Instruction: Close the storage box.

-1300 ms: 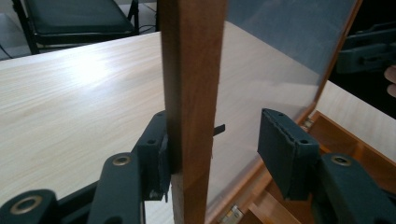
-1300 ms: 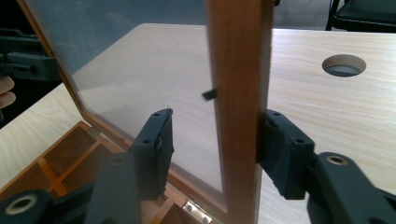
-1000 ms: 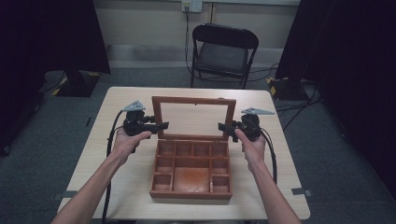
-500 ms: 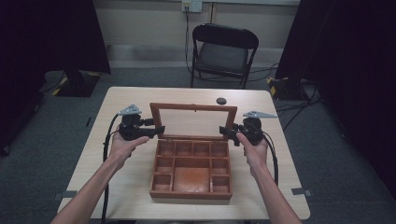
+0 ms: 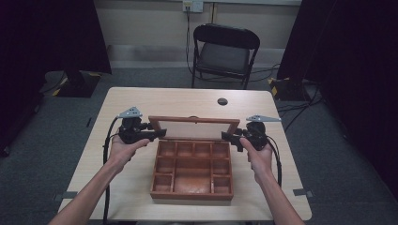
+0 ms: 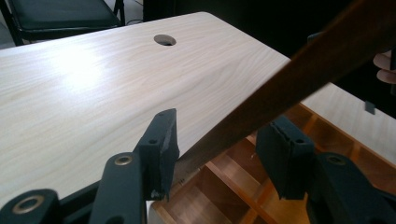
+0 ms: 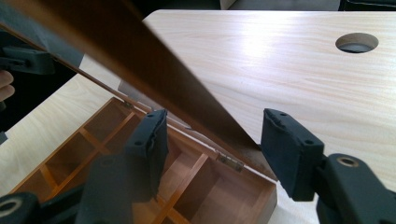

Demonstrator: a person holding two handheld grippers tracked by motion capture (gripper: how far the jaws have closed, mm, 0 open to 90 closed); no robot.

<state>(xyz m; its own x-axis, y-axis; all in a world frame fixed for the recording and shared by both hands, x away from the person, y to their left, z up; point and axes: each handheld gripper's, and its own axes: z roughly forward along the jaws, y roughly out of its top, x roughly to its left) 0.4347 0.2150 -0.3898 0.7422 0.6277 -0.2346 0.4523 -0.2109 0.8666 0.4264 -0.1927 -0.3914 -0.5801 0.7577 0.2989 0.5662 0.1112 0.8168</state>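
Observation:
A wooden box point(image 5: 191, 195) with several compartments stands open at the middle of the table. Its glass-paned lid point(image 5: 193, 120) tilts up from the far edge. My left gripper point(image 5: 159, 135) is at the lid's left side rail and my right gripper point(image 5: 226, 136) at its right side rail. In the left gripper view the open jaws point(image 6: 219, 140) straddle the lid frame point(image 6: 299, 70), which leans close to the left jaw. In the right gripper view the jaws point(image 7: 212, 140) stand open around the lid frame point(image 7: 140, 60), above the hinged back wall of the box point(image 7: 233, 163).
The light wood table point(image 5: 141, 101) has a round cable hole point(image 5: 222, 101) behind the box. A black folding chair point(image 5: 225, 51) stands beyond the far edge. Dark curtains hang left and right, and cables lie on the floor at the right.
The lid's top rail has come down and toward me over the last second. Both grippers have moved with it, lower and nearer the box.

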